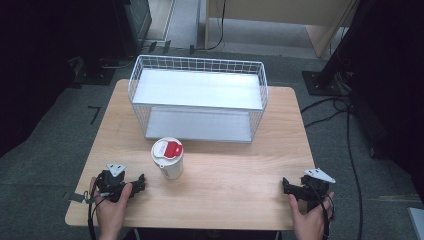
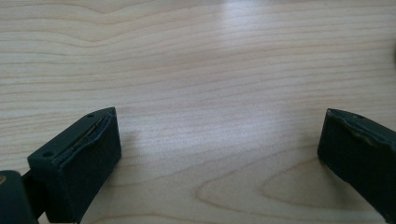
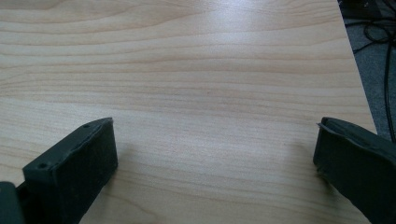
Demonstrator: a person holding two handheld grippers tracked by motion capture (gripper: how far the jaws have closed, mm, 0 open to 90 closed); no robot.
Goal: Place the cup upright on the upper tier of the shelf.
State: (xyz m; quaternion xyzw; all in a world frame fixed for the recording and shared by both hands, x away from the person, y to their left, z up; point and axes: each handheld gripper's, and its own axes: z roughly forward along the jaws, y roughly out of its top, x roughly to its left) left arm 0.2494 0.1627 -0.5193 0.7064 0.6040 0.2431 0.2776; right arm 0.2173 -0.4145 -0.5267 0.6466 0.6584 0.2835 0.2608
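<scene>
High view: cup [image 1: 168, 158] stands just right of left claw [image 1: 140, 181]

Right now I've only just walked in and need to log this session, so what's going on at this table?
Nothing is being handled. A person rests a hand-held gripper in each hand on the near edge of the wooden table: the left hand-held gripper and the right hand-held gripper both have their jaws wide open over bare wood. A white cup with a red-tabbed lid stands upright, untouched, closer to the left one. Behind it sits a two-tier white wire shelf rack with nothing visible on its shelves.
</scene>
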